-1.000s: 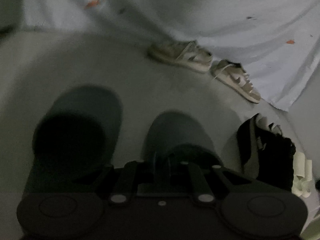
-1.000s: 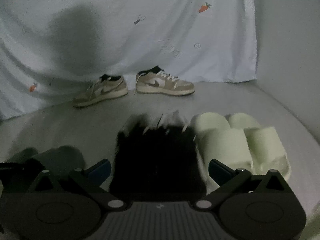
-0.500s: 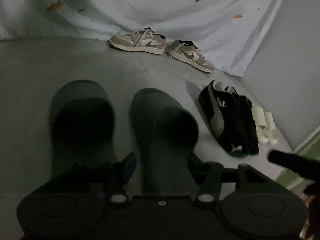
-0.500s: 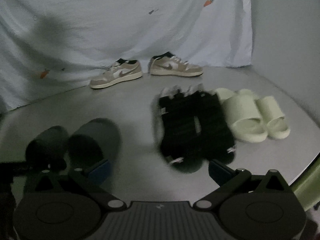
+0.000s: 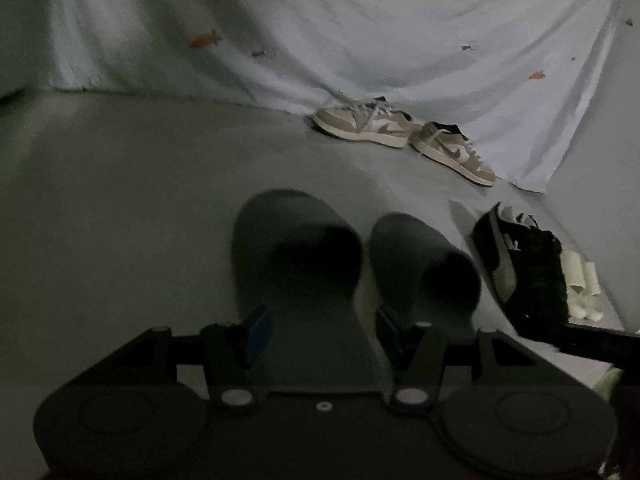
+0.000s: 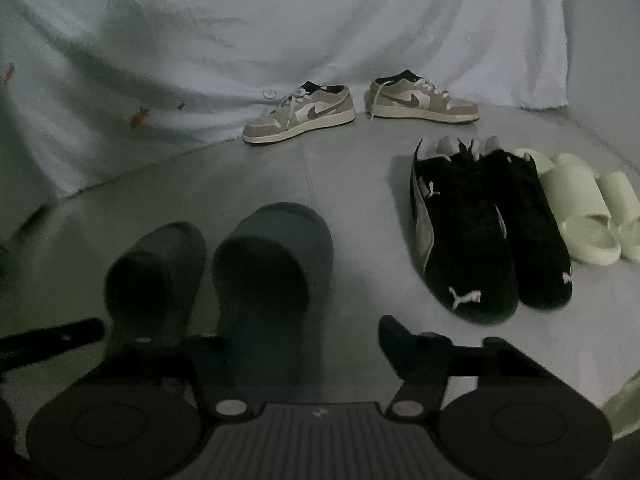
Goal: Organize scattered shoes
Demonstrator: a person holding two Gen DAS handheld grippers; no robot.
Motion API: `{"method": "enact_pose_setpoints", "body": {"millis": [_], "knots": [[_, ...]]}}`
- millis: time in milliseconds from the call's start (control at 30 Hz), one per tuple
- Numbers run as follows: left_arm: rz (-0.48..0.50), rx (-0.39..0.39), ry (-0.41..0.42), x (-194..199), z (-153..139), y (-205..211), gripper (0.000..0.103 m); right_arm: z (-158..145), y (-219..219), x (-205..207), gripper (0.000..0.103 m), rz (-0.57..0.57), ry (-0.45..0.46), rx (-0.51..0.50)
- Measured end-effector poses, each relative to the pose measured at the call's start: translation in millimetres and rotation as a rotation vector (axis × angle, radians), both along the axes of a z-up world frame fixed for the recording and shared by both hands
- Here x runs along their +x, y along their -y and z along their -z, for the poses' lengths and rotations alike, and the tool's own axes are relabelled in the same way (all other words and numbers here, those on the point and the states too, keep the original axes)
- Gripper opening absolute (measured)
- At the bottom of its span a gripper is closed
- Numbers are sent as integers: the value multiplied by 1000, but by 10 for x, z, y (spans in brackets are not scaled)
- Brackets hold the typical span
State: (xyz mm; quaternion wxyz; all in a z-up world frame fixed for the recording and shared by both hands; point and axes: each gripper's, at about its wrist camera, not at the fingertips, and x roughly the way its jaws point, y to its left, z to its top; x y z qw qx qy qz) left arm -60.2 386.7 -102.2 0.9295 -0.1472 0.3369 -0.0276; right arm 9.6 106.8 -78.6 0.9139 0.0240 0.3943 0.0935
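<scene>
Nearest to you, your left claw (image 5: 320,326) stands wide open with nothing between its fingers; a second ago it was pinched on the inner slipper of the dark slippers (image 5: 356,260), so that slipper has just been let go. Both slippers now lie side by side on the floor (image 5: 120,200), toes the same way, with a narrow gap between them. Your right claw (image 6: 304,338) is also spread open and holds nothing. A second ago it hung low over the black sneakers (image 6: 488,232); now it sits back and to the left, looking over the slippers instead.

A little farther on, the black sneakers lie together as a pair, just beside the pale green slides (image 6: 588,208), which are likewise paired and touch the sneakers' outer side. Their places match the earlier pictures.

Farthest off, against the hanging sheet (image 6: 200,40), the tan sneakers (image 6: 360,108) stand near each other but turned to opposite sides, not toe-aligned like the rest. They have not moved over the last second.

What this means, as a judgement: three pairs in the near row lie sorted, and both your claws have drawn clear. Whether the tan pair counts as tidy where it stands, these views cannot settle.
</scene>
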Motion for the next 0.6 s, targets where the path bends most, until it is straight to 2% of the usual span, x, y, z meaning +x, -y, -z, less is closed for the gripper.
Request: {"method": "enact_pose_setpoints", "body": {"millis": [100, 200, 267, 300, 400, 500, 600], "knots": [[-40, -3, 2, -70, -38, -86, 59, 166, -85, 234, 50, -79, -21, -55], [-81, -15, -17, -19, 20, -182, 59, 284, -152, 423, 47, -141, -37, -83], [-100, -12, -13, 49, 13, -238, 59, 365, -207, 597, 33, -171, -44, -77], [-109, -7, -4, 88, -5, -264, 59, 376, -230, 637, 25, -176, -47, -84], [-112, -5, 17, 226, -38, -301, 59, 382, -278, 892, 21, -164, -40, -106], [-103, -14, 21, 371, -33, -324, 59, 360, -257, 1162, 10, -143, -23, -133], [-71, -27, 17, 580, -9, -276, 59, 362, -234, 1460, 13, -127, -21, -148]]}}
